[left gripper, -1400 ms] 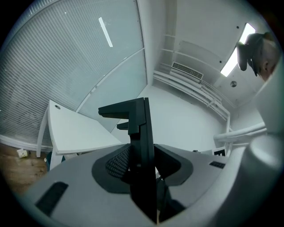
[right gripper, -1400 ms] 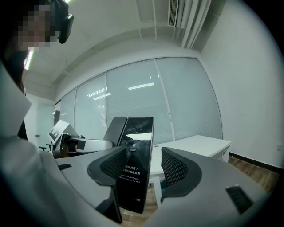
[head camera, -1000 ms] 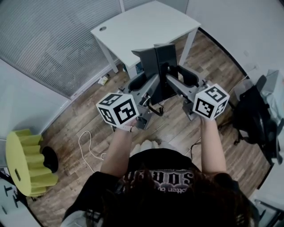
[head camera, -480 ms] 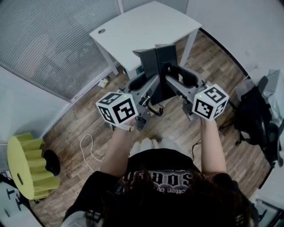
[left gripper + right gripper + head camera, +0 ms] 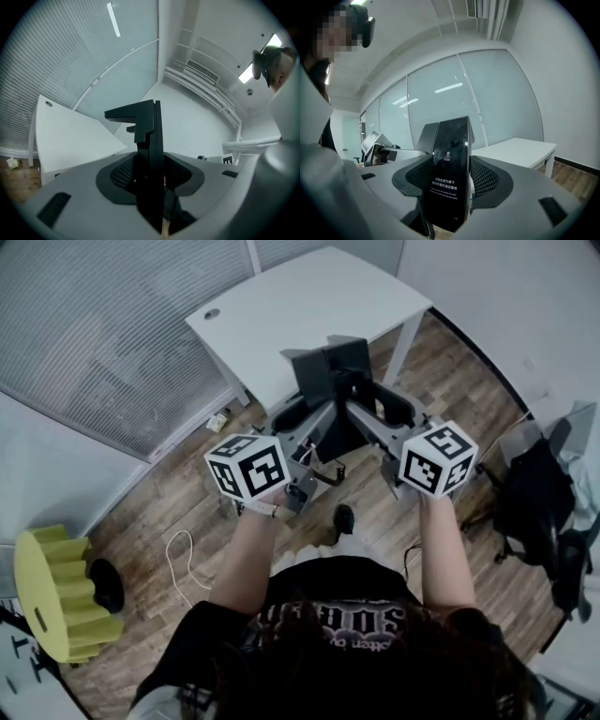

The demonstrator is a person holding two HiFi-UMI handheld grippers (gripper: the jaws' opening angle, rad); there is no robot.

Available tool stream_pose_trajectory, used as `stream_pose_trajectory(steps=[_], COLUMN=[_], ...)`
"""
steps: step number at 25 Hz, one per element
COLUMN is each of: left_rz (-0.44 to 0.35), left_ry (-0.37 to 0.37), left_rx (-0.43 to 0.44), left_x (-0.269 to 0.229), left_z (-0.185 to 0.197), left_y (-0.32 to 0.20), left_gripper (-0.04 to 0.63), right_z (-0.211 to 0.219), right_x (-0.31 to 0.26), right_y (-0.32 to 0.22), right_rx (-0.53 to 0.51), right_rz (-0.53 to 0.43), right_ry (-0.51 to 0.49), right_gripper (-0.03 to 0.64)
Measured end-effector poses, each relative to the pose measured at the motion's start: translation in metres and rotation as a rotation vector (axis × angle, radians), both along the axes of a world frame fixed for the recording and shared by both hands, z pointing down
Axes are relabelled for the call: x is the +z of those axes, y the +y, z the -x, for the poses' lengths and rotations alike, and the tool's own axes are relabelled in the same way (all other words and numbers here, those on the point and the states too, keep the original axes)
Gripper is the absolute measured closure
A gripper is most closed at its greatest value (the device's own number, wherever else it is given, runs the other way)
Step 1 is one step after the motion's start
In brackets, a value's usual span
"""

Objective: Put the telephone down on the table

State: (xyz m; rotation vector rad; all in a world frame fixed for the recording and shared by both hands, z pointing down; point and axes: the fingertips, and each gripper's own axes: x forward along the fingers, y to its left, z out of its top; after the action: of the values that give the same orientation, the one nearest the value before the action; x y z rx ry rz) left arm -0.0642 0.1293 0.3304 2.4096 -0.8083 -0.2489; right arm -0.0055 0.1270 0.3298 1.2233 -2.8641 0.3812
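Telephone [image 5: 330,381], black, held upright in the air between both grippers. It is not on the white desk [image 5: 309,306]: in the head view it hangs just short of the desk's near edge, over wooden floor [image 5: 178,493]. Left gripper [image 5: 309,423]: its view shows the telephone edge-on between the mesh pads, which close on both sides of it; these jaws have just been opening slightly, with the telephone between them. Right gripper [image 5: 375,413]: its view shows the dark screen [image 5: 450,178] with small white text facing the camera, jaws clamped on its two side edges. Both grippers point roughly level toward the desk.
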Motion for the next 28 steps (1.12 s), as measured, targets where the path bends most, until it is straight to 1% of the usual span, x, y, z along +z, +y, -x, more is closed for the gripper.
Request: stream_pose_trajectory(steps=[9,12,15,28], left_rz=[0.051,0.067,0.075,0.077], left_ry=[0.000,0.000,-0.015,-0.024], left_rx=[-0.040,-0.051,-0.066,-0.081], left_x=[0.008,0.009,0.009,0.021], left_z=[-0.030,-0.043,-0.058,-0.071], left_y=[-0.084,-0.123,-0.165,-0.203], left_gripper=[0.423,0.423,0.422,0.422], right_z=[-0.030,-0.044,-0.059,-0.072], right_x=[0.006,0.007,0.008,0.021], right_y=[-0.082,-0.121,-0.163,-0.201], right_rx=[-0.018,-0.023,-0.032,-0.021], right_rz=[0.033,0.045,0.057,0.058], right_ry=[0.008,0.019,0.020,0.015], right_gripper=[0.368,0.368,0.368,0.368])
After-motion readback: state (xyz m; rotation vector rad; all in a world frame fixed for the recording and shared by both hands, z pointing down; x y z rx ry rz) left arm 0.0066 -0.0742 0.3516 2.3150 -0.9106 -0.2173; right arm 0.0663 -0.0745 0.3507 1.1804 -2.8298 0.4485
